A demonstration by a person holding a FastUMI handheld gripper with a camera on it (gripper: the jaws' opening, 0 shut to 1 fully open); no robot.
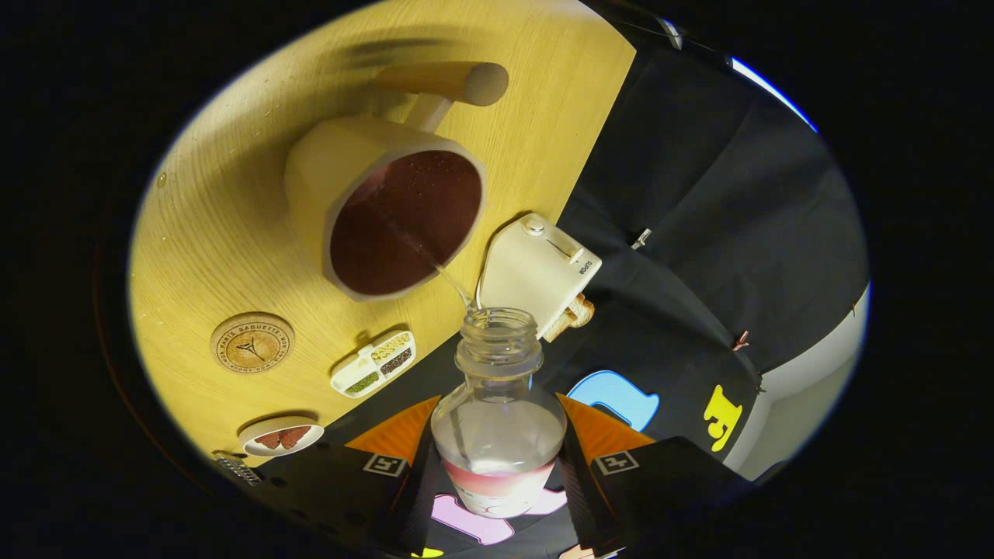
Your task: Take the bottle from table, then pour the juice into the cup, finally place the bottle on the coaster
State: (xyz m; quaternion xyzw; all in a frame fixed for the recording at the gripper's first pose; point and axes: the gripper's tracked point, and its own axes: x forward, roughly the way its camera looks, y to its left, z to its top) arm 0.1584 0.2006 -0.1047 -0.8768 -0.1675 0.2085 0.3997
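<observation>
1. Between the gripper (497, 458) fingers, clamped on both sides, the bottle (498, 419) tilts over the cup (388, 217), a thin stream running
2. Cup looks nearly full; more tilt risks overflow onto the table (217, 233)
3. Coaster (251, 342) waits nearby

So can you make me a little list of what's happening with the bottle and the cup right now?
gripper: shut on the bottle, one finger on each side
bottle: clear, uncapped, tipped toward the cup, little left inside
stream: thin, running from the bottle's mouth into the cup
cup: pale, wooden handle, dark red juice inside, on the table
coaster: round, wooden, bare, beside the cup
nearby: toaster, divided snack tray, small butterfly dish
</observation>
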